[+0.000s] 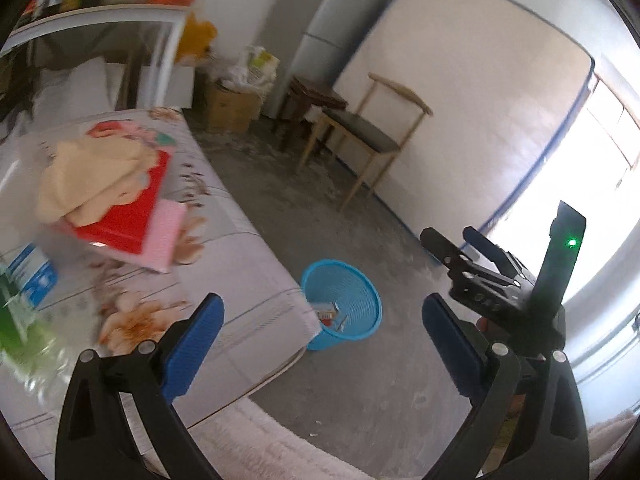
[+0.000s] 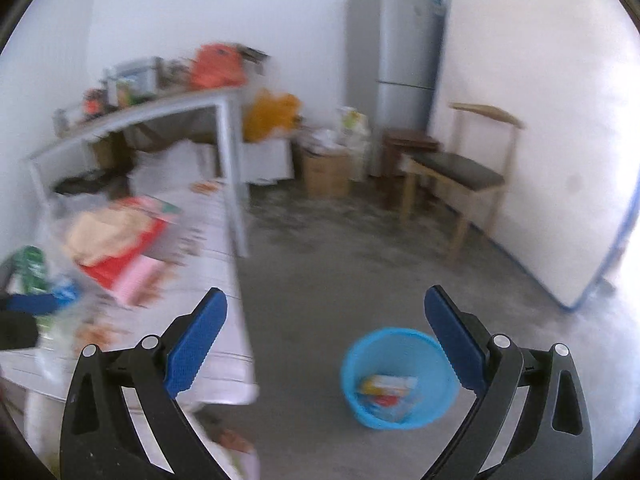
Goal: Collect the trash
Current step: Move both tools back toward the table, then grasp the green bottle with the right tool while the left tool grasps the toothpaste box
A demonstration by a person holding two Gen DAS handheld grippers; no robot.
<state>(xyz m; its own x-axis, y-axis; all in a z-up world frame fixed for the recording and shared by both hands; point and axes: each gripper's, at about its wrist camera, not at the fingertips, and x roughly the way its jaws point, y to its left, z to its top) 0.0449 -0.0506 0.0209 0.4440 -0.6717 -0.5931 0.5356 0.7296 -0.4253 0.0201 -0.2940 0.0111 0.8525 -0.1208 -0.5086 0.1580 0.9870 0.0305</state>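
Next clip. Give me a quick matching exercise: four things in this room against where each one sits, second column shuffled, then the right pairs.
Things:
1. blue basket
2. wooden chair
3. red box
4. orange bag

Places:
A. on the bed, under beige cloth
B. on the floor beside the bed
C. on top of the white table
D. against the leaning mattress

Pairs: 1-B, 2-D, 3-A, 4-C

Left gripper (image 1: 322,344): black arms, blue ribbed pads, silver rivets; right gripper (image 2: 325,338) same; green light on its body.
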